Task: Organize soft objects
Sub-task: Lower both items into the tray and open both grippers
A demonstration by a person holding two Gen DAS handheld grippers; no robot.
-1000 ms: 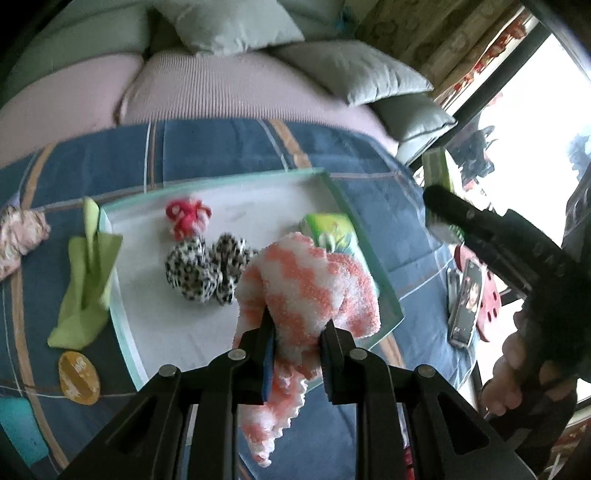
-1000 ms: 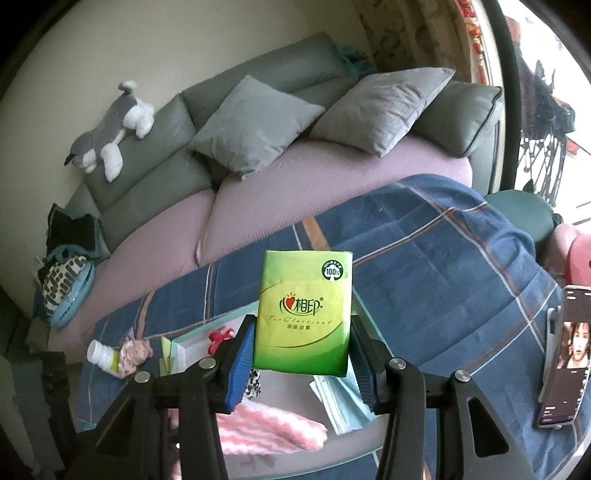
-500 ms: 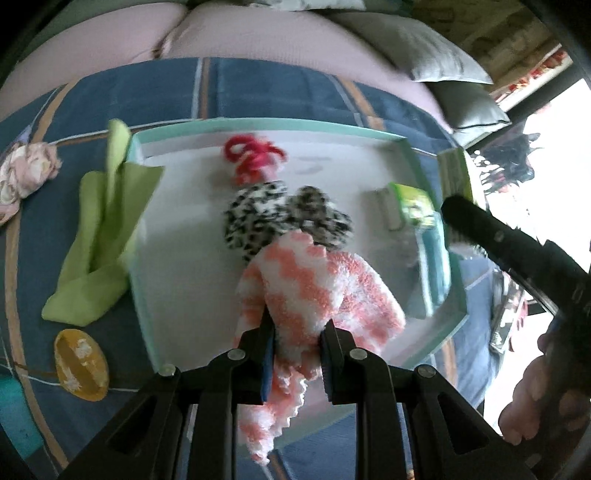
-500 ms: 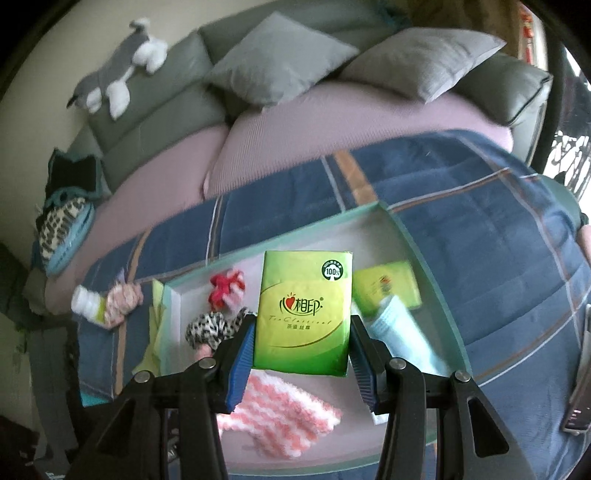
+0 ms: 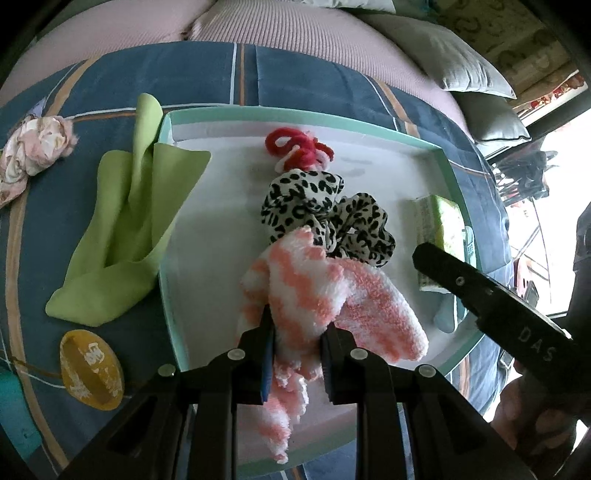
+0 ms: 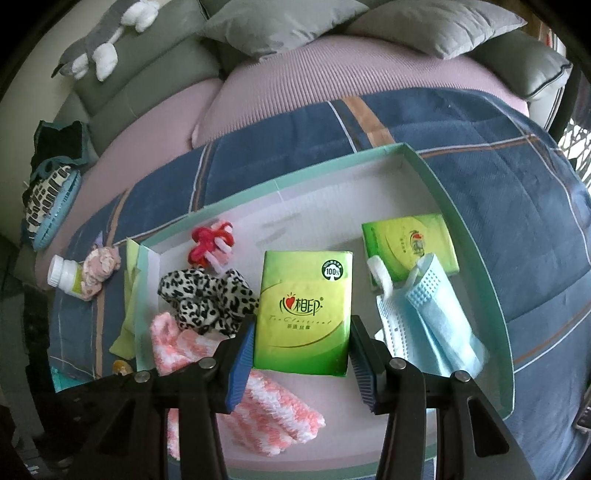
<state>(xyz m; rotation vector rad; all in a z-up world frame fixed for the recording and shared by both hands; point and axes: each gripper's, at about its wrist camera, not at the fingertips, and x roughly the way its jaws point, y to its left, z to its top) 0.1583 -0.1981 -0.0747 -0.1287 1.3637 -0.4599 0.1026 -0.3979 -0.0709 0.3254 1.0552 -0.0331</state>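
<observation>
My left gripper (image 5: 297, 332) is shut on a pink-and-white fuzzy sock (image 5: 317, 291), held low over the near part of the green-rimmed white tray (image 5: 295, 117). The sock also shows in the right wrist view (image 6: 258, 402). My right gripper (image 6: 301, 354) is shut on a green tissue pack (image 6: 304, 310), held above the tray's middle (image 6: 476, 236). In the tray lie a leopard scrunchie (image 5: 325, 218), a red yarn tie (image 5: 299, 147), a second green tissue pack (image 6: 410, 247) and a blue face mask (image 6: 432, 317).
On the blue plaid cloth left of the tray lie a green cloth (image 5: 125, 236), a pink fabric flower (image 5: 33, 155), a yellow oval disc (image 5: 92, 369) and a white bottle (image 6: 64, 275). A pink sofa with grey cushions (image 6: 436, 26) lies behind.
Both grippers have come lower and closer over the tray, each still holding its item. The sock now hangs just above the tray floor.
</observation>
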